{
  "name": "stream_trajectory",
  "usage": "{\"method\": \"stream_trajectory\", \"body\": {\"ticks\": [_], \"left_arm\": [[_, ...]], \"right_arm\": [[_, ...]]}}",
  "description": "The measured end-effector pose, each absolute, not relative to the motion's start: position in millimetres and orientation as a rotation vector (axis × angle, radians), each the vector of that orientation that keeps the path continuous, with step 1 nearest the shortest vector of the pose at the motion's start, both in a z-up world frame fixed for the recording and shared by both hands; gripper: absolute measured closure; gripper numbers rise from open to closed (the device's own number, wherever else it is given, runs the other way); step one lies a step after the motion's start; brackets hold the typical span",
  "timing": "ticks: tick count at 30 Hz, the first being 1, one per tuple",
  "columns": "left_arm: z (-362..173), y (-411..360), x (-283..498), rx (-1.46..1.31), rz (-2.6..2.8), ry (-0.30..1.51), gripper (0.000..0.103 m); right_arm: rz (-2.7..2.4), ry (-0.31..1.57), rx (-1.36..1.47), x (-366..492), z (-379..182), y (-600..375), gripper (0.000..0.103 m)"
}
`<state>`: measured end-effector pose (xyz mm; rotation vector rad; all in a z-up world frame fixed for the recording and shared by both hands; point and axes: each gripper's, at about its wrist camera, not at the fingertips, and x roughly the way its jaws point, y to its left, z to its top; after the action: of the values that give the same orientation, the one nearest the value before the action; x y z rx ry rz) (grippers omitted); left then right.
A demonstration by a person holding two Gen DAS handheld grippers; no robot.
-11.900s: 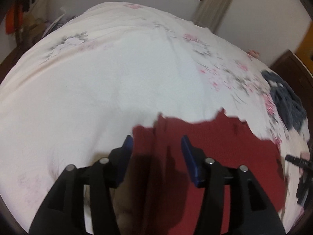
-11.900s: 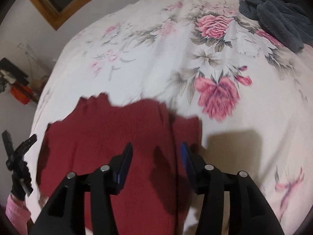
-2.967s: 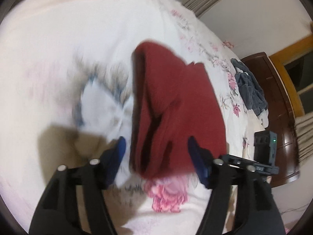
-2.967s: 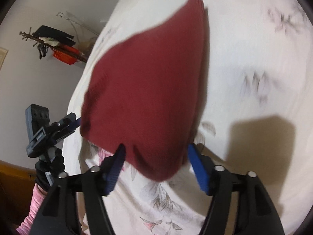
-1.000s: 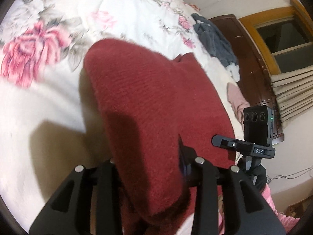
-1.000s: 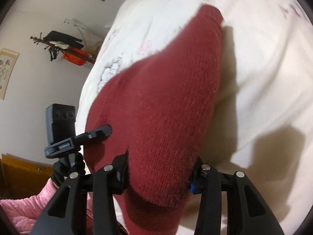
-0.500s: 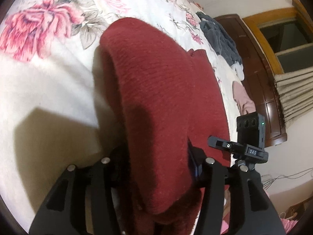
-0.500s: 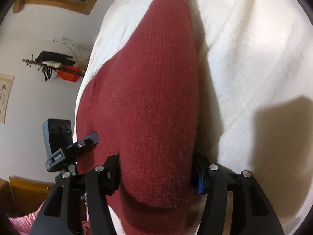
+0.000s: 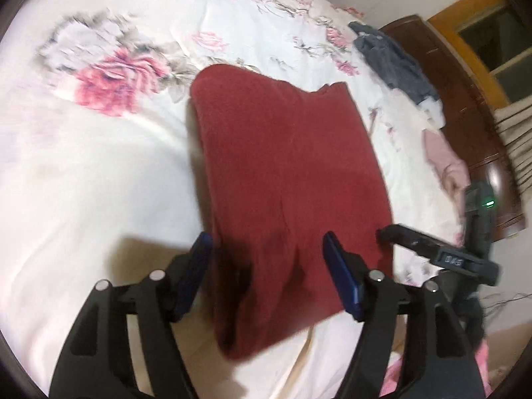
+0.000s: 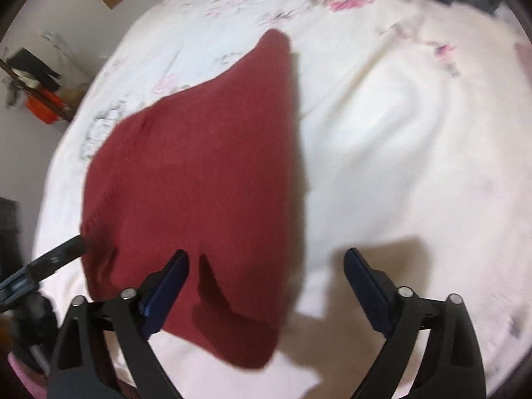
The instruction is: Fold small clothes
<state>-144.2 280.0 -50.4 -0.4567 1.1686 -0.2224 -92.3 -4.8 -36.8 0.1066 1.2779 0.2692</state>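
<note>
A dark red knit garment (image 9: 286,179) lies folded into a thick rectangle on the floral bedspread (image 9: 99,153). In the left wrist view my left gripper (image 9: 269,266) is open, its blue pads standing either side of the garment's near end without pinching it. In the right wrist view the same red garment (image 10: 206,179) lies flat, and my right gripper (image 10: 266,286) is open wide over its near right corner. The right gripper also shows in the left wrist view as a black bar (image 9: 439,256) at the garment's right edge.
A dark grey-blue garment (image 9: 392,63) and a pink one (image 9: 445,163) lie at the bed's far right side, beside a dark wooden board (image 9: 465,99). A rack with an orange item (image 10: 43,109) stands against the wall left of the bed.
Both grippers were shut on the red garment and lifting it half a second ago. Now both have opened and drawn back, and the garment lies released and flat on the bed.
</note>
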Motion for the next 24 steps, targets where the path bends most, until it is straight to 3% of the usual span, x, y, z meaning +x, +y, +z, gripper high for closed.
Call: {"method": "stream_trajectory", "body": {"ticks": [8, 24], "left_arm": [[-9, 255, -185, -0.345, -0.144, 1.155, 0.013], [53, 245, -242, -0.246, -0.016, 1.101, 0.013]], "right_arm": [[0.203, 1.204, 0.022, -138, 7, 3, 0.004], [0.091, 1.032, -0.145, -204, 85, 34, 0.004]]}}
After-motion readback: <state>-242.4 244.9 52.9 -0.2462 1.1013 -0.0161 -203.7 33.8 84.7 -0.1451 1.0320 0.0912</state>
